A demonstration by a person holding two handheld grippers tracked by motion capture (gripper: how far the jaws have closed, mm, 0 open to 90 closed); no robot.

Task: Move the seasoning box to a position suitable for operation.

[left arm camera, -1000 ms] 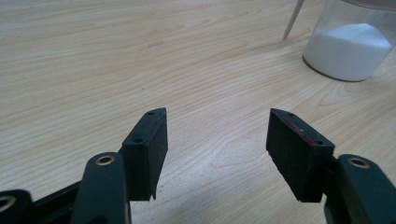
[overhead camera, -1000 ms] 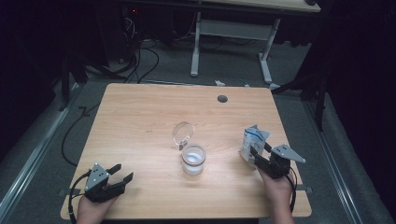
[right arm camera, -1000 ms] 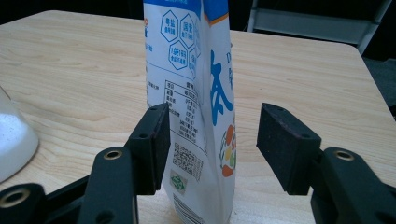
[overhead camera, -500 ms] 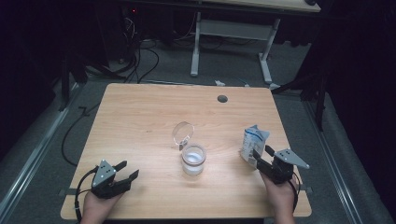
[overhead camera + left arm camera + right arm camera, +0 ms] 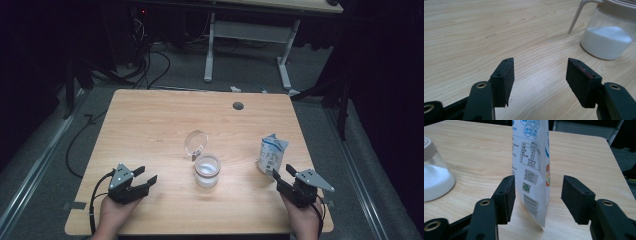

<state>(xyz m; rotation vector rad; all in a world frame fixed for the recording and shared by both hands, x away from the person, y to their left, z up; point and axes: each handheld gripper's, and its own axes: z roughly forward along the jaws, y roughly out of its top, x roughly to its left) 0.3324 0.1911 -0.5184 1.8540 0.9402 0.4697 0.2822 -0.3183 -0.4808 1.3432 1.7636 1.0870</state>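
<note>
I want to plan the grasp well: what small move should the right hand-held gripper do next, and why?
Probably ease the right hand-held gripper slightly forward, then close. The upright white pouch stands between its open jaws, not yet pressed by either.

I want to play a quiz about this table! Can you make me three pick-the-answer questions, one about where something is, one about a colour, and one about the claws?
1. Where does the jar stand?
A. mid-table
B. on the floor
C. at the far edge

2. What colour is the powder in the jar?
A. red
B. white
C. green

3. How is the right claw around the pouch?
A. shut tight on it
B. open, pouch between its pads
C. far from it

Answers: 1 A, the jar sits in the middle of the table. 2 B, it shows white through the glass. 3 B, gaps show beside the pouch.
</note>
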